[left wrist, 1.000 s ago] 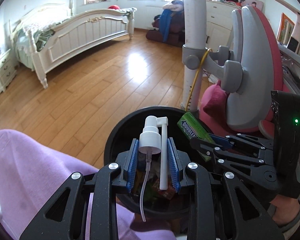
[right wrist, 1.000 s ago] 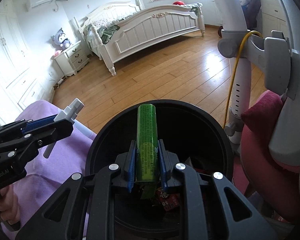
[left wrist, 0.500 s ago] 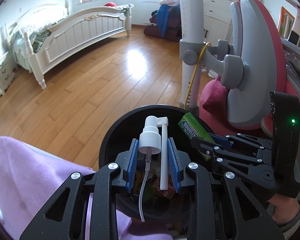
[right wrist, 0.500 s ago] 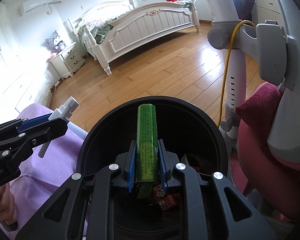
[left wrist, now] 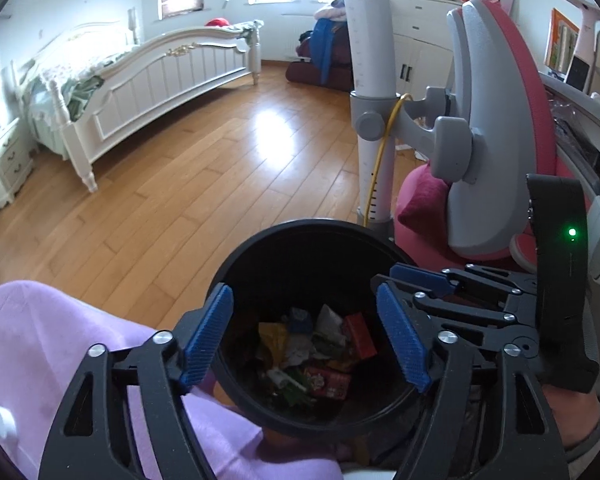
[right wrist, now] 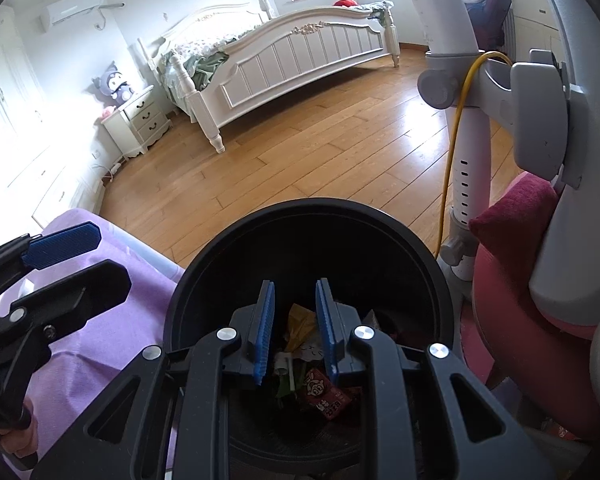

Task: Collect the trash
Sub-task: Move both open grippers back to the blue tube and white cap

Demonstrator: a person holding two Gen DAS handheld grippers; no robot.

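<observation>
Black trash bin (left wrist: 260, 256) sits directly below both empty grippers: left gripper (left wrist: 304, 336) spread wide, right gripper (right wrist: 294, 330) parted narrowly.

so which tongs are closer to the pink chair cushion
Right. The right tongs hang open over the black bin, on the side where the pink cushion sits; the left tongs, also open, hang over the bin's far side by the purple cloth.
</observation>
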